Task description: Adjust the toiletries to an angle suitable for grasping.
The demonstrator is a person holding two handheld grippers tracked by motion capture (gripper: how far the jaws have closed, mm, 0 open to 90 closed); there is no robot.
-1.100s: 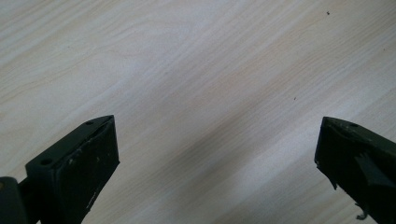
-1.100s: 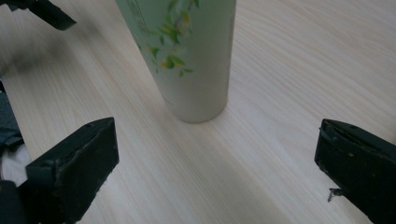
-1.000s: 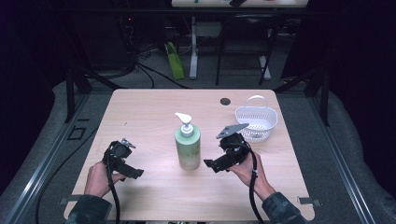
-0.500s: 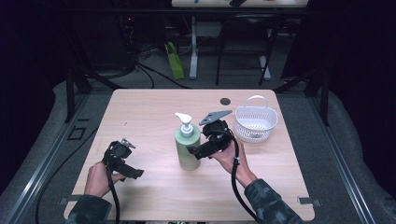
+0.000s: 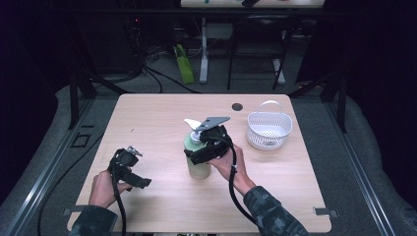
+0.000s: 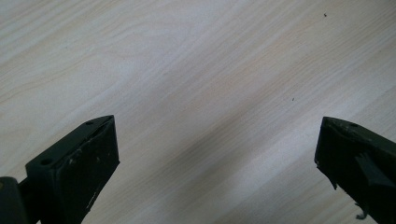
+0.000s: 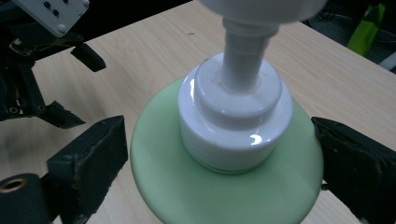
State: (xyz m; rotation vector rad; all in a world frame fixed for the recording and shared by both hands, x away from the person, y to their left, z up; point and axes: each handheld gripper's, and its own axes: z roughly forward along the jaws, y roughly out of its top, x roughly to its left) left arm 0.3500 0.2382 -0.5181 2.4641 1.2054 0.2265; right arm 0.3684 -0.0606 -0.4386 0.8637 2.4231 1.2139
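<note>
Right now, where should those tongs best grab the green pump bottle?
Probably across the green bottle's rounded shoulder, coming from the near right side as the right tongs do. Their jaws, just closing, flank it; the white pump looks narrower and likely less steady.

Pale green bottle (image 5: 198, 162) (white pump (image 5: 195, 124)), white basket (image 5: 268, 130)

Light wood-grain rectangular tabletop (image 5: 162, 118), rounded corners, small dark round grommet (image 5: 237, 106) near its far edge, metal brackets (image 5: 325, 212) at the near corners. Grey carpeted floor (image 5: 324, 118) around it, edged by dark metal rails (image 5: 366, 182). Black cables (image 5: 162, 78) trail across the floor behind. White metal table leg (image 5: 203, 49) of a second pale table (image 5: 255, 3) at the far end. Bright green upright object (image 5: 183, 64) beside that leg. Surroundings dark; light falls chiefly on the tabletop.
</note>
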